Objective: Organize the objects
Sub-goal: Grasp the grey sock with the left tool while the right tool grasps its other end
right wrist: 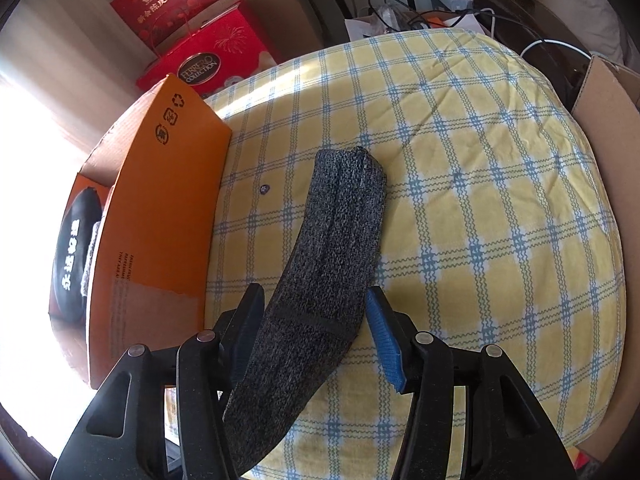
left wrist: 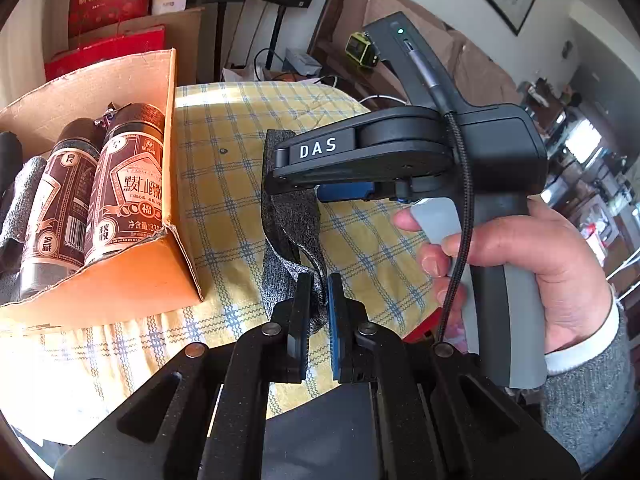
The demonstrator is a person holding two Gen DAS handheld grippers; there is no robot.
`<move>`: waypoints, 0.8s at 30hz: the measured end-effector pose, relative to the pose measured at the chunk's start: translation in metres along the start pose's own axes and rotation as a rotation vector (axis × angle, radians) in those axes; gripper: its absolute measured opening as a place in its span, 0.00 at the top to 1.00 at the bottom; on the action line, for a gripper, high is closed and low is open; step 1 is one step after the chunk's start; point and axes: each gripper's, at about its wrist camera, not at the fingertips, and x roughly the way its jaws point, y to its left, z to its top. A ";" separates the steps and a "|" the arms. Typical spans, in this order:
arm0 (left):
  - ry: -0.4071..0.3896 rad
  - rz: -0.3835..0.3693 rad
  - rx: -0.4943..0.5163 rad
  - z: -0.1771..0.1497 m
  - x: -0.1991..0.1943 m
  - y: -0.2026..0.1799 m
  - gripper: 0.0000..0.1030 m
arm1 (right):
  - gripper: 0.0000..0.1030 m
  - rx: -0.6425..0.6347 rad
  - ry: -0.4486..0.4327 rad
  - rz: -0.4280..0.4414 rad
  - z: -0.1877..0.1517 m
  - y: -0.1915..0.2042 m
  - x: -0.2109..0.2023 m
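A dark grey knitted sock point(right wrist: 340, 220) lies stretched on the yellow checked cloth point(right wrist: 480, 200). In the right wrist view my right gripper point(right wrist: 314, 296) is open, with its pads on either side of the sock near its black band. In the left wrist view my left gripper point(left wrist: 318, 300) is shut on the sock point(left wrist: 288, 220). The right gripper point(left wrist: 280, 172) reaches in from the right, held by a person's hand point(left wrist: 520, 260), its tip over the sock's far part. An orange cardboard box point(left wrist: 132, 276) at the left holds two brown bottles point(left wrist: 128, 184).
The orange box point(right wrist: 160, 208) also holds a black pouch point(right wrist: 76, 240) and grey cloth point(left wrist: 20, 200). Red gift boxes point(right wrist: 200, 60) stand behind it. Another cardboard box point(right wrist: 600, 160) borders the cloth on the right. Cables and a green device point(left wrist: 362, 50) lie beyond the far edge.
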 end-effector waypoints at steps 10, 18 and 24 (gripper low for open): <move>-0.027 -0.056 0.002 0.003 -0.007 -0.005 0.93 | 0.41 -0.084 0.023 -0.069 -0.012 0.016 0.007; -0.045 -0.063 0.012 0.005 -0.014 -0.008 0.93 | 0.89 -0.151 0.027 -0.103 -0.017 0.024 0.009; -0.066 -0.066 0.003 0.004 -0.029 -0.003 0.93 | 0.93 -0.127 -0.072 -0.030 -0.013 0.024 -0.020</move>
